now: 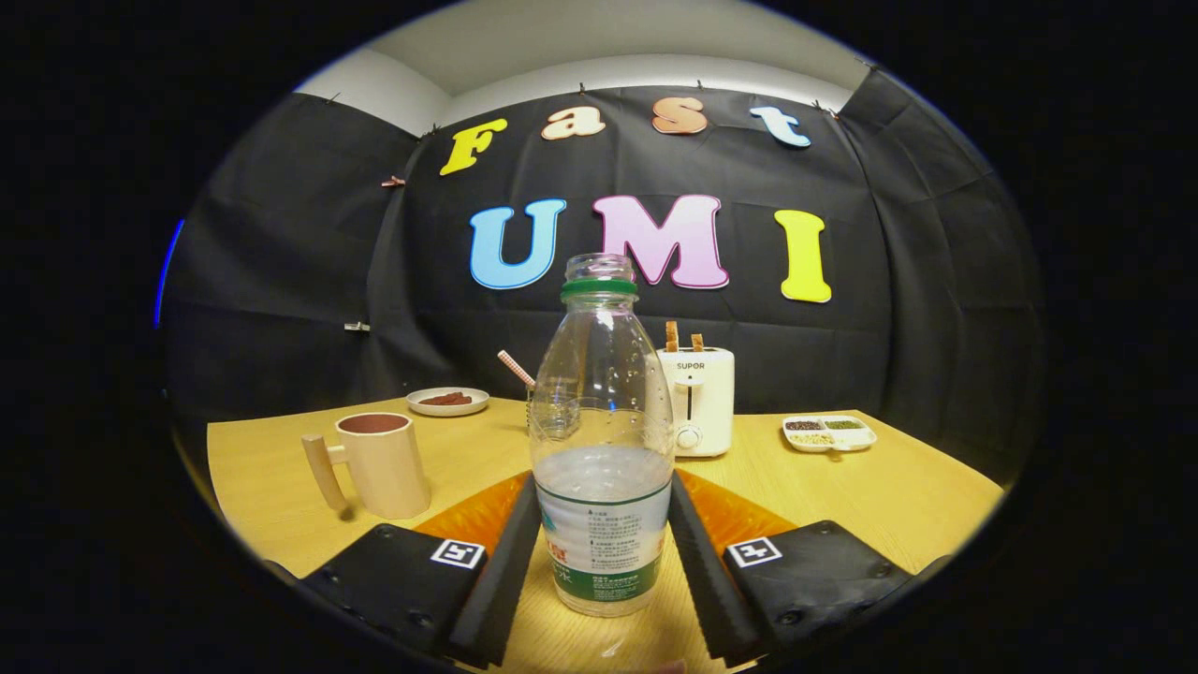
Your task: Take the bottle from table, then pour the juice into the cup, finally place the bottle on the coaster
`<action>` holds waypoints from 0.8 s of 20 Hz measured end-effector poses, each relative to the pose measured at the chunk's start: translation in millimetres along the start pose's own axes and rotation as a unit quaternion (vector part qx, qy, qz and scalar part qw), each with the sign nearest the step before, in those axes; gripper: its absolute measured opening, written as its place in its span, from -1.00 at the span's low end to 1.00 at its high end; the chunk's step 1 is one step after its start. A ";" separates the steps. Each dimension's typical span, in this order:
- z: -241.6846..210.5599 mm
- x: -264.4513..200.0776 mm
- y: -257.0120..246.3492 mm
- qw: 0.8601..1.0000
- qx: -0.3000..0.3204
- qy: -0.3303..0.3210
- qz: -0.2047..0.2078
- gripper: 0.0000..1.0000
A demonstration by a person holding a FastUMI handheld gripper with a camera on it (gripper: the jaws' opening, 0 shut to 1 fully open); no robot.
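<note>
A clear plastic bottle (604, 440) with a green neck ring and no cap stands upright between my fingers, about half full of clear liquid. My gripper (604, 482) is shut on it, one finger pressing each side of its labelled lower body. An orange coaster (468, 515) lies on the wooden table (917, 487) just behind the bottle, showing on both sides of the fingers; I cannot tell whether the bottle's base touches the table. A beige cup (384, 463) with a side handle stands ahead to the left, its inside dark brown.
A white toaster (694, 402) with two slices in it stands beyond the bottle. A small plate (447, 401) of brown food sits at the back left. A divided white tray (829, 432) of grains is at the back right. A striped straw (516, 369) pokes out behind the bottle.
</note>
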State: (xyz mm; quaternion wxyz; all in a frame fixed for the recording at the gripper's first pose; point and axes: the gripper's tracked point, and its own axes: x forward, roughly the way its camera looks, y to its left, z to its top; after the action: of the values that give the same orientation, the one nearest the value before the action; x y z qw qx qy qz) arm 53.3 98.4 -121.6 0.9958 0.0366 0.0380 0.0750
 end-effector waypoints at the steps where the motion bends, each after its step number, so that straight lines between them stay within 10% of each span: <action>1: 0.0 0.8 -0.4 1.000 -0.001 -0.003 -0.004 0.56; 16: 26.1 13.1 -5.1 0.995 -0.102 0.004 -0.012 0.48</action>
State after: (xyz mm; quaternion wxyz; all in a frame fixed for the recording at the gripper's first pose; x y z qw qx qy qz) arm 69.1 93.6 -97.0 0.9950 -0.0659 0.0350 0.0662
